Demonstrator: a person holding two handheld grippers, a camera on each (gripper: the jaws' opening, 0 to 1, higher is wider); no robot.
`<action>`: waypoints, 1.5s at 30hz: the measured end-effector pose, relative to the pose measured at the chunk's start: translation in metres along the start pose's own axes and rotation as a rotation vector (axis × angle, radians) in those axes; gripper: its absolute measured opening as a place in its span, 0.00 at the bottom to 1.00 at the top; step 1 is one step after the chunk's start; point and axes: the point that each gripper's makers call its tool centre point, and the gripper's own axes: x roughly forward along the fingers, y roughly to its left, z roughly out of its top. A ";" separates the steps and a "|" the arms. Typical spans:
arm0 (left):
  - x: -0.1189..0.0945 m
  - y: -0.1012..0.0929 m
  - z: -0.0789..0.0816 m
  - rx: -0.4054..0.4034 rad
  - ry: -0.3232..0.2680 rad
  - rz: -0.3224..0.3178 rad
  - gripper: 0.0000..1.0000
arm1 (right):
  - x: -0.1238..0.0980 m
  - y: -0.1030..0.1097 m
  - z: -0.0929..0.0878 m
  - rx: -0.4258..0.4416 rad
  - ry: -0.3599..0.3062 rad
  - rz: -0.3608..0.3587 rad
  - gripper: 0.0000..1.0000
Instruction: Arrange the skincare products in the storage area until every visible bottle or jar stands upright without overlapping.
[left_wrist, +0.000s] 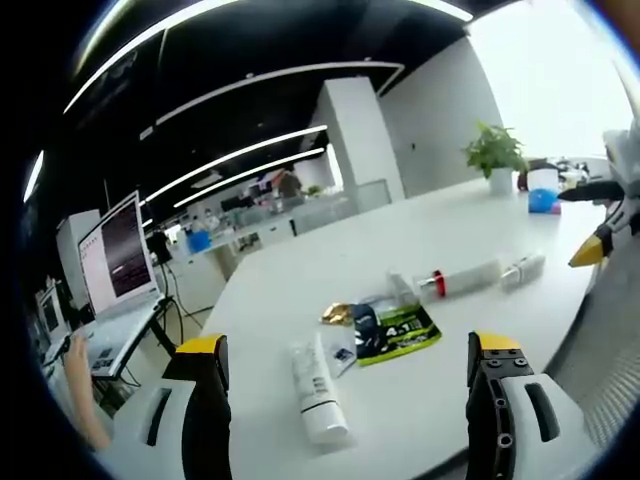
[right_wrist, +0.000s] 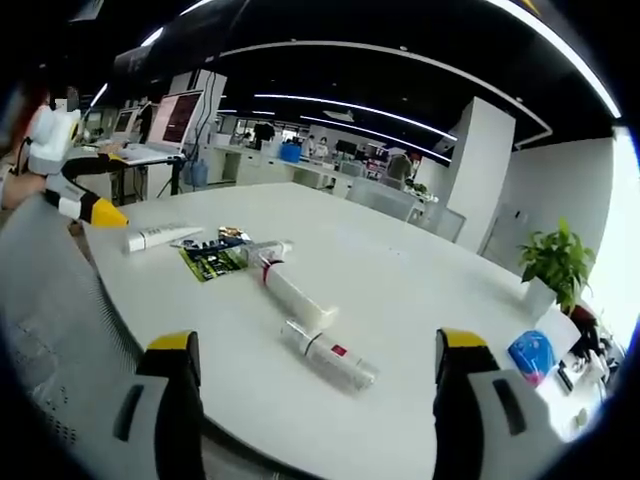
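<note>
Counter (left_wrist: 300, 270): white, round-edged, carries all the products; open office behind.
White tube (left_wrist: 318, 388): lies flat, cap end nearest the left claw (left_wrist: 350, 385), between its jaws in the left gripper view; seen also in the right gripper view (right_wrist: 160, 236).
Green sachet (left_wrist: 395, 332): flat, dark and green with print, just beside the white tube; a small gold packet (left_wrist: 335, 314) touches the cluster.
Red-banded tube (left_wrist: 462, 280): long, white, on its side, near the middle of the counter (right_wrist: 292, 289).
Small bottle (right_wrist: 328, 355): pale, red label mark, lying down, nearest the right claw (right_wrist: 312, 385).
Left claw: jaws spread wide, holding nothing, aimed at the white tube, probably its first pick.
Right claw: jaws apart, empty, lined up toward the small bottle.
Task status: judged barely begun; nothing stands upright.
Potted plant (right_wrist: 553, 265): far edge, beside a blue object (right_wrist: 531, 355).
</note>
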 end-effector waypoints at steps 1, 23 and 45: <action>0.000 0.000 0.001 0.001 -0.002 0.000 0.97 | 0.000 0.000 0.000 0.002 0.000 0.002 0.99; 0.006 -0.006 0.006 0.007 -0.022 -0.034 0.94 | 0.005 -0.004 0.000 -0.009 0.011 -0.007 0.97; 0.013 0.008 -0.023 0.014 0.154 0.046 0.97 | 0.008 0.000 -0.006 -0.025 0.033 0.035 0.94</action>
